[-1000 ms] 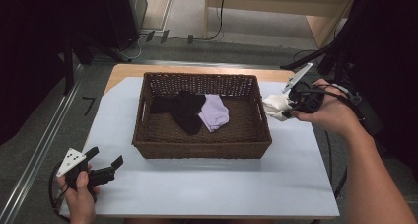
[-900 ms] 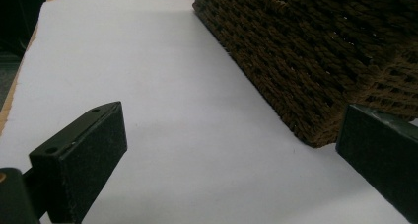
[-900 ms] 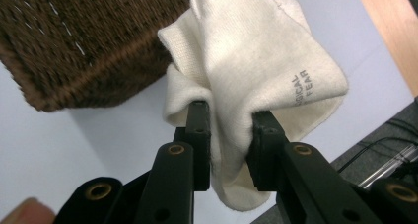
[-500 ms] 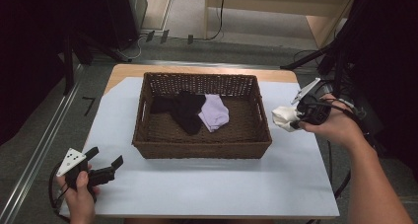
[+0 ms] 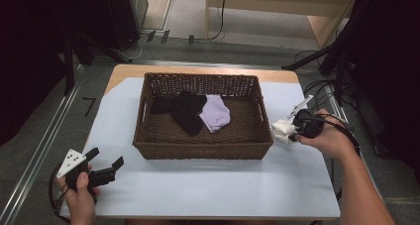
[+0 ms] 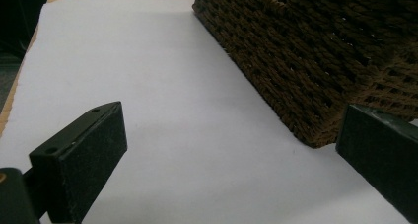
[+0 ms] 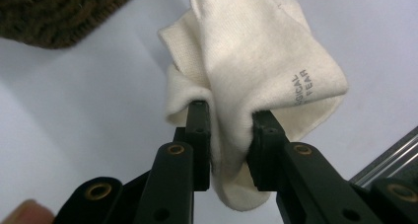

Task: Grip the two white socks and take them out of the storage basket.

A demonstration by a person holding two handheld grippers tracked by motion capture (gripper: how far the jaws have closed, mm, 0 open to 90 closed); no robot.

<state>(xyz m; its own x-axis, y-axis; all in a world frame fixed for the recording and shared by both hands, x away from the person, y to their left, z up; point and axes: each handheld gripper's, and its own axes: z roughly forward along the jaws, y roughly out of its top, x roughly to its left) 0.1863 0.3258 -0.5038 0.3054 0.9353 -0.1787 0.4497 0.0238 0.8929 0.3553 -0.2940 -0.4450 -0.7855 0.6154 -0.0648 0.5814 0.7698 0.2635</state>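
Nearest the person, at the table's front left corner, the left gripper (image 5: 101, 171) rests low on the white sheet with its jaws spread wide and nothing between them, just short of the brown woven wicker basket (image 5: 203, 150). Farther along, beside the basket's right wall, the right gripper (image 7: 230, 135) pinches a cream knitted sock (image 7: 251, 71) by a bunched fold, jaws nearly together; it looks light, limp and unbreakable, best taken by a gathered fold. Beyond, a black sock (image 5: 183, 110) and a lilac sock (image 5: 216, 112) lie inside the basket.
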